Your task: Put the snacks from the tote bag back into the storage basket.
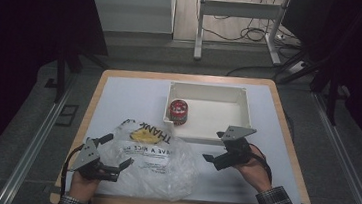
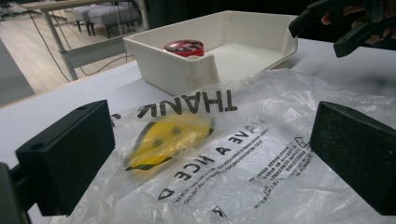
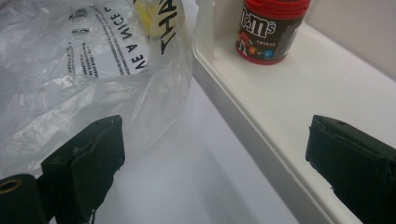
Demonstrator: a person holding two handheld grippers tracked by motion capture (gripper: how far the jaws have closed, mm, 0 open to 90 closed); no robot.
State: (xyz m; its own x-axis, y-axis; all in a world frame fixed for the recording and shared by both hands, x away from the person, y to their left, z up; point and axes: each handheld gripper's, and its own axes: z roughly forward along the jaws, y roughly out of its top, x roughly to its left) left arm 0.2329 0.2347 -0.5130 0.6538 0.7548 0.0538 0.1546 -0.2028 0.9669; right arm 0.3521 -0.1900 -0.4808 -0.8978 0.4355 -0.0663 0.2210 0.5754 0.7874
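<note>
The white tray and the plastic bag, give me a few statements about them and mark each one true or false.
1. The red candy jar stands upright inside the white tray. True.
2. The plastic bag lies inside the tray. False: it lies on the table in front of it.
3. The left gripper is shut on the bag. False: its jaws are open.
4. The right gripper is open and holds nothing. True.
5. Something yellow shows through the bag. True.

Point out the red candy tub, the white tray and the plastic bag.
red candy tub (image 1: 178, 112), high view, its lid.
white tray (image 1: 209, 87), high view, far rim.
plastic bag (image 2: 280, 116), left gripper view, crinkled film.
</note>
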